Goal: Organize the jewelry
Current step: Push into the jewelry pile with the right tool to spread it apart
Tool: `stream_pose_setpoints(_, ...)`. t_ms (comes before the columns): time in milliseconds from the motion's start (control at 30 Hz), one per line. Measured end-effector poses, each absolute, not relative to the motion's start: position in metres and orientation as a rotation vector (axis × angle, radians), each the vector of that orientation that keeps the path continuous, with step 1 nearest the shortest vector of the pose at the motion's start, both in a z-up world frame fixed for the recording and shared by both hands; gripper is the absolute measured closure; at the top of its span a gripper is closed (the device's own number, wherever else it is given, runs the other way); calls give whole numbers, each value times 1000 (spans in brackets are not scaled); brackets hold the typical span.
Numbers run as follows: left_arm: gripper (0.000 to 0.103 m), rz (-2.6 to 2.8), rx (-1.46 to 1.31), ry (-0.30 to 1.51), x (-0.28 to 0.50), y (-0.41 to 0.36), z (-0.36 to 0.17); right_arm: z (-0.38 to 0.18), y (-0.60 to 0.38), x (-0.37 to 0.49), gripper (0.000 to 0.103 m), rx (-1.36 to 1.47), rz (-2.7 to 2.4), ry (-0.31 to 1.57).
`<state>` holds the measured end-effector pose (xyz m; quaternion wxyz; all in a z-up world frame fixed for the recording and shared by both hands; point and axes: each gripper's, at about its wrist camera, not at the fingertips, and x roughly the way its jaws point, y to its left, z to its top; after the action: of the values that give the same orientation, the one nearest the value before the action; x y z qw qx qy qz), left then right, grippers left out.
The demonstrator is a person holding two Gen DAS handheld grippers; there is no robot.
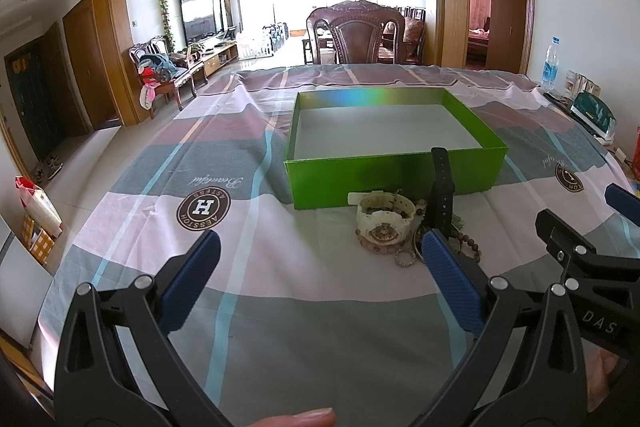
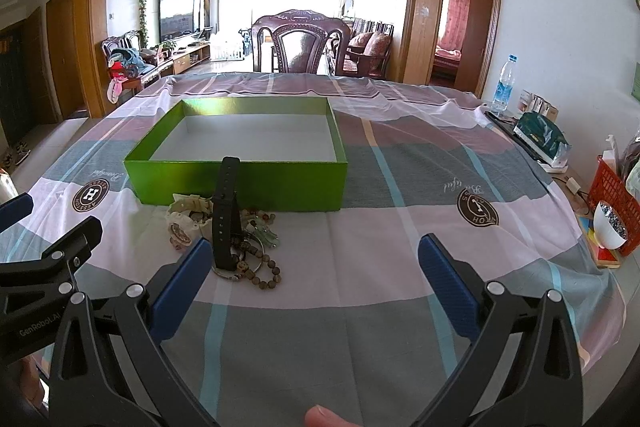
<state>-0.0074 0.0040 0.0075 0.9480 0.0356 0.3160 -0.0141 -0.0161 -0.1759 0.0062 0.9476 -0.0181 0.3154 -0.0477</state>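
Checked cloth covers the counter (image 1: 280, 291); both left gripper (image 1: 320, 259) and right gripper (image 2: 316, 263) hang with jaws wide, empty, the jewelry pile (image 1: 404, 227) just ahead, green box (image 1: 392, 171) beyond.

Glossy green cardboard box (image 1: 394, 174) on a soft checked cloth tablecloth (image 1: 304, 339); matt black rubbery watch strap (image 2: 226, 211), wooden beads (image 2: 266, 273)

A carved wooden chair (image 2: 303, 43) stands at twelve o'clock; a water bottle (image 2: 504, 83) and red basket (image 2: 612, 195) at three.
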Motion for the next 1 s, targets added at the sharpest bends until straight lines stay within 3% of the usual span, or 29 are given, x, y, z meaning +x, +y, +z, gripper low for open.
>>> stream_pose_setpoints(433, 4, -47, 60, 881, 19, 18, -30, -21, -192, 14, 3, -17, -56, 778)
stream_pose_setpoints(567, 16, -47, 45, 904, 26, 24, -39, -20, -179, 32, 14, -26, 9, 781)
stream_pose_setpoints(800, 15, -29, 35, 911, 35, 27, -41, -30, -139, 78, 16, -47, 110, 826)
stream_pose_setpoints(867, 14, -25, 35, 920, 39, 28, -43, -38, -133, 87, 30, -75, 95, 851)
stream_pose_setpoints(933, 14, -37, 20, 930, 43, 30, -45, -46, -137, 90, 74, -58, 94, 879)
stream_pose_setpoints(967, 14, -42, 11, 935, 46, 29, -45, -49, -140, 89, 83, -44, 93, 886)
stream_pose_setpoints(1000, 14, -47, 0, 939, 48, 29, -46, -49, -146, 87, 86, -26, 85, 889)
